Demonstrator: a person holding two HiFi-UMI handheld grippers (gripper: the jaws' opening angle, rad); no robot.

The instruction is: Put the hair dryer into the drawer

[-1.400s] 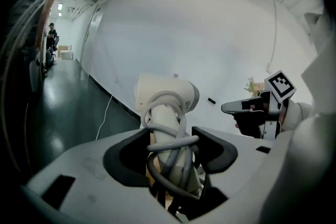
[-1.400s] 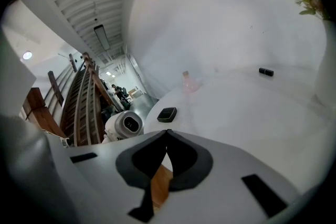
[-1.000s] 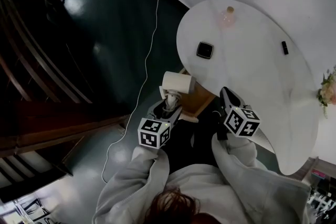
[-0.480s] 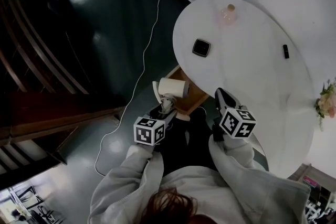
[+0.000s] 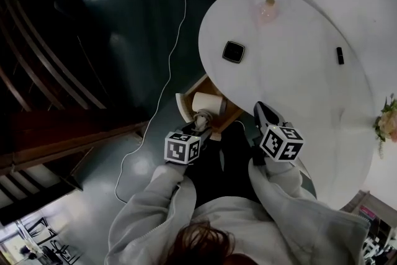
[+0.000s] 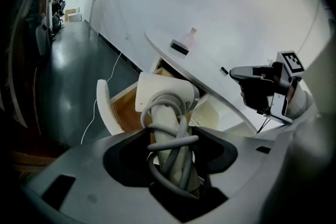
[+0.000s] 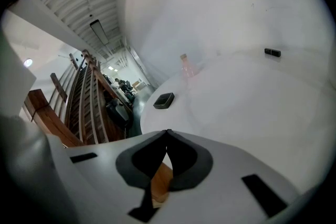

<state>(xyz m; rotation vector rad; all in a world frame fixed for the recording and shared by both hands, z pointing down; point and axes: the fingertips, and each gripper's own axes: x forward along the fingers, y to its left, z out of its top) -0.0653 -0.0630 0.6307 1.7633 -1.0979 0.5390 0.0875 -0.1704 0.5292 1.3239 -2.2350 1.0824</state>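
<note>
The left gripper's (image 6: pixel 173 153) jaws pinch the hair dryer (image 6: pixel 167 96) by its handle, its head over the open drawer (image 6: pixel 124 108) under the white surface (image 6: pixel 210 78). The right gripper's (image 7: pixel 167 134) jaws are pressed together, empty.

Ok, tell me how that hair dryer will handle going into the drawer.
The hair dryer looks rigid, so it should hold its shape in the left gripper. Its head juts past the jaws, so it may be top-heavy. The cord wound round the handle looks springy and could loosen.
</note>
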